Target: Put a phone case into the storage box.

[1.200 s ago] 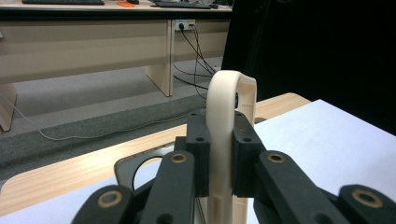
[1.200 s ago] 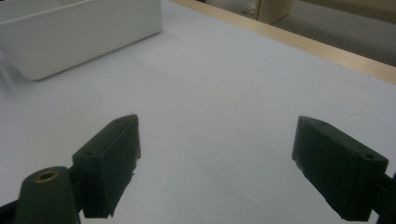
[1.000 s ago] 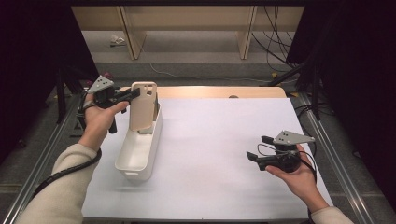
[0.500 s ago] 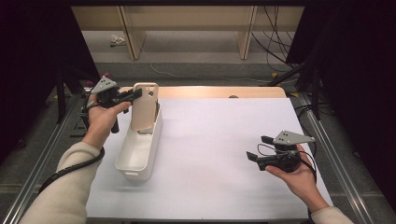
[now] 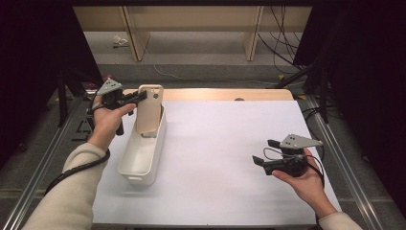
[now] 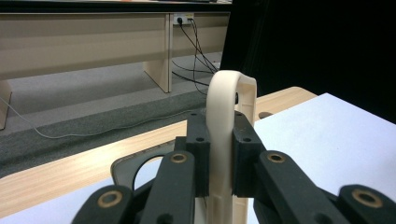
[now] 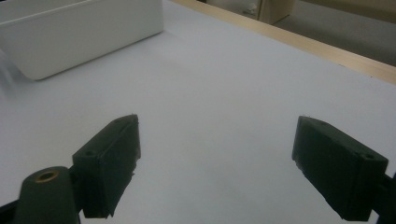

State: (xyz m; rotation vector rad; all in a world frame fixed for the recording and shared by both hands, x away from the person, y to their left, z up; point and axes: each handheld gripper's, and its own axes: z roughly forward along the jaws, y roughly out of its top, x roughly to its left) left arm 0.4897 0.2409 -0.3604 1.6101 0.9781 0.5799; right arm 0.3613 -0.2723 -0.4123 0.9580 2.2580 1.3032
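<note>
At the left of the high view, one left gripper [image 5: 139,97] has its fingers [image 6: 198,156] clamped on a single beige phone case [image 5: 150,109], which stands nearly upright with its lower end inside the far end of one white oblong bin [image 5: 143,153]. Seen from the left gripper view, the phone case [image 6: 223,140] rises edge-on between the two black pads, both pressed against its sides, its rounded top above them. Toward the lower right of the high view, one right gripper [image 5: 264,154] rests in the person's hand [image 5: 306,179] above the sheet, well apart from the bin; in the right gripper view its two fingers [image 7: 112,158] stand wide apart with nothing between them, and the white bin [image 7: 79,32] lies at the upper left of that frame. Counted up: two grippers, one case, one bin. One worktop [image 5: 230,158] carries the things, covered by a white sheet, with a strip of pale wood [image 5: 215,94] showing along its far edge and metal rails down both sides. Beyond it lie a grey carpeted floor [image 5: 201,72], pale wooden furniture legs, loose cables at the upper right, and dark curtains at both sides.
</note>
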